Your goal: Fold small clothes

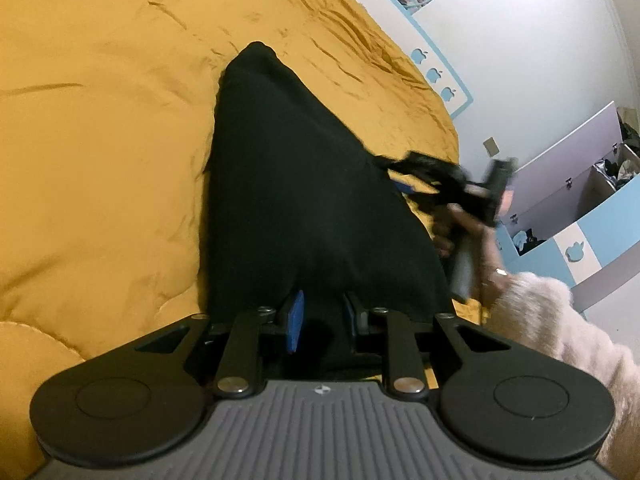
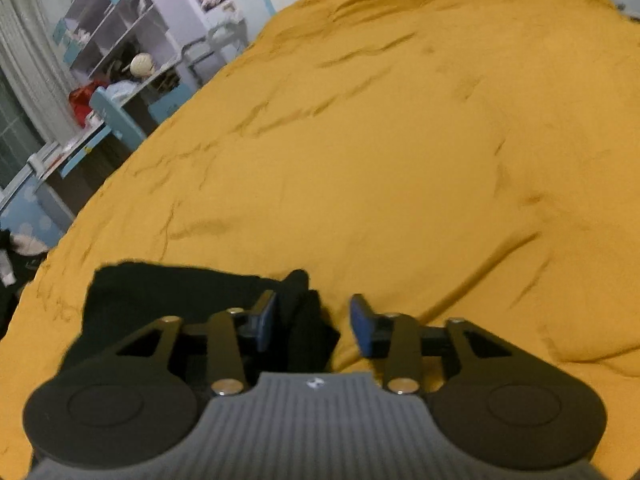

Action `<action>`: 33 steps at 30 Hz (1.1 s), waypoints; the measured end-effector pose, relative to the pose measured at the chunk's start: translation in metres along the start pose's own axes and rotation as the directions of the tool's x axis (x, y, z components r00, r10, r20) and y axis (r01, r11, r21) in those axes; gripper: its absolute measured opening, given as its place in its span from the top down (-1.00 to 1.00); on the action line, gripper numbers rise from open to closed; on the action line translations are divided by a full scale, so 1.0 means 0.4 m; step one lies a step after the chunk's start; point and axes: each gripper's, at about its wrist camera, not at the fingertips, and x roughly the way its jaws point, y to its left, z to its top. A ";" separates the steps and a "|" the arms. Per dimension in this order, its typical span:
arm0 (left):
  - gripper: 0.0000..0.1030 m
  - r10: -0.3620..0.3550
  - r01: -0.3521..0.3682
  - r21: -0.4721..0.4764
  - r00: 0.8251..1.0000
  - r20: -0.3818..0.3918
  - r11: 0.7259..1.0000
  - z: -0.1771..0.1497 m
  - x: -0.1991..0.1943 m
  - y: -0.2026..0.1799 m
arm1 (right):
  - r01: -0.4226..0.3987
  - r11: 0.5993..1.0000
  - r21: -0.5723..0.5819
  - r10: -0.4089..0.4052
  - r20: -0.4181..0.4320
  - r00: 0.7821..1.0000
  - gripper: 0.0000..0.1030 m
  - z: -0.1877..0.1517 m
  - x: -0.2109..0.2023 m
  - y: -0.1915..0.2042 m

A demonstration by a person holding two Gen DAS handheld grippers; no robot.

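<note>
A black garment (image 1: 280, 184) lies on the yellow bedspread (image 1: 100, 160), tapering to a point at its far end. My left gripper (image 1: 324, 316) holds its near edge, and black cloth fills the gap between the blue pads. At the garment's right edge is my blurred right gripper (image 1: 394, 172), held by a hand in a fluffy pale sleeve (image 1: 552, 312). In the right wrist view the right gripper (image 2: 314, 322) stands open. A bunched fold of the black garment (image 2: 160, 296) sits by its left pad, and yellow bedspread (image 2: 400, 160) shows beside the right pad.
The bed's far side runs along a white wall with a blue border (image 1: 444, 68). Blue and white shelving (image 1: 580, 184) stands to the right. Shelves (image 2: 112, 28) and a cluttered desk (image 2: 80, 144) stand past the bed's left edge.
</note>
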 end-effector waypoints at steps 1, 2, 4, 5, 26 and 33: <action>0.45 0.004 -0.004 0.000 1.000 0.001 1.000 0.002 -0.006 -0.003 | 0.002 0.999 -0.034 -0.001 0.031 1.000 0.31 -0.003 -0.051 0.021; 0.45 0.007 -0.007 -0.006 1.000 0.010 1.000 0.003 -0.013 -0.007 | 0.002 0.997 -0.074 0.002 0.055 0.998 0.31 -0.012 -0.101 0.040; 0.45 -0.013 0.014 -0.017 0.999 0.048 1.000 0.004 -0.035 -0.023 | -0.038 0.991 -0.131 0.048 0.073 0.996 0.35 -0.048 -0.209 0.077; 0.45 -0.024 0.025 -0.018 0.997 0.068 1.000 0.002 -0.047 -0.033 | -0.086 0.986 -0.142 0.094 0.051 0.994 0.35 -0.071 -0.257 0.090; 0.23 0.083 -0.083 0.002 0.996 0.023 0.997 -0.043 -0.088 -0.106 | -0.030 0.983 -0.181 0.010 -0.108 0.994 -0.09 -0.325 -0.464 0.113; -0.39 0.198 -0.207 0.099 0.976 0.094 0.973 -0.053 -0.179 -0.237 | 0.133 0.961 -0.243 -0.146 -0.039 0.988 -0.50 -0.346 -0.642 0.237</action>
